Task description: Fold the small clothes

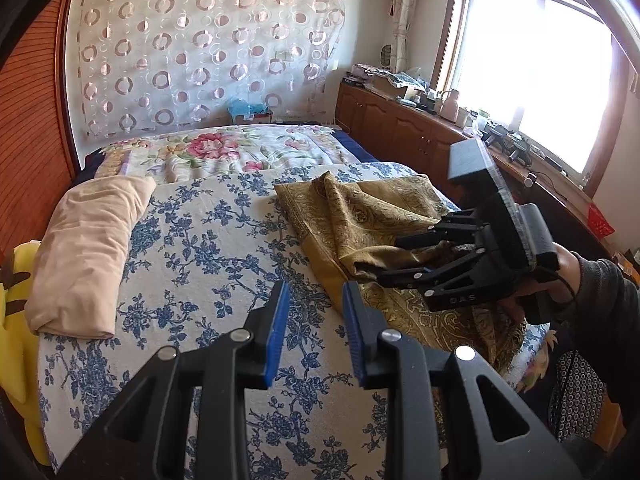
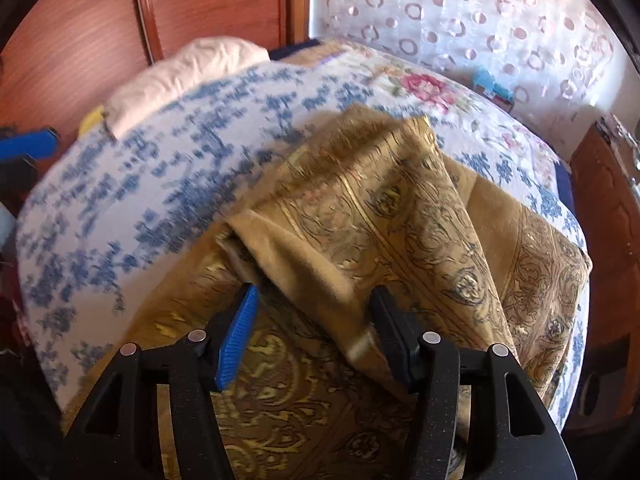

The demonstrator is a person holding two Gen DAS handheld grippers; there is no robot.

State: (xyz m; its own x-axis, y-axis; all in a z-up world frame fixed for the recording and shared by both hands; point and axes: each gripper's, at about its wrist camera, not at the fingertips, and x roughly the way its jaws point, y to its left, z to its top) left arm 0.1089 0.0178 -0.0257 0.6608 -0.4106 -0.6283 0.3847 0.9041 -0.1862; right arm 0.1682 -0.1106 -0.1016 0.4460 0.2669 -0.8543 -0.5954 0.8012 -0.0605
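Observation:
A gold paisley cloth [image 1: 360, 216] lies rumpled on the right side of the bed; it fills the lower middle of the right wrist view [image 2: 380, 220]. My left gripper [image 1: 314, 312] is open and empty, above the blue-flowered bedspread [image 1: 200, 240], left of the cloth. My right gripper [image 2: 316, 320] is open, its jaws wide apart with a raised fold of the gold cloth between them. In the left wrist view the right gripper [image 1: 388, 260] reaches in from the right over the cloth's near part.
A folded beige garment [image 1: 84, 256] lies on the left of the bed. A yellow plush [image 1: 16, 320] sits at the bed's left edge. A flowered quilt [image 1: 224, 152] covers the far end. A wooden cabinet [image 1: 400, 128] with clutter runs under the window at right.

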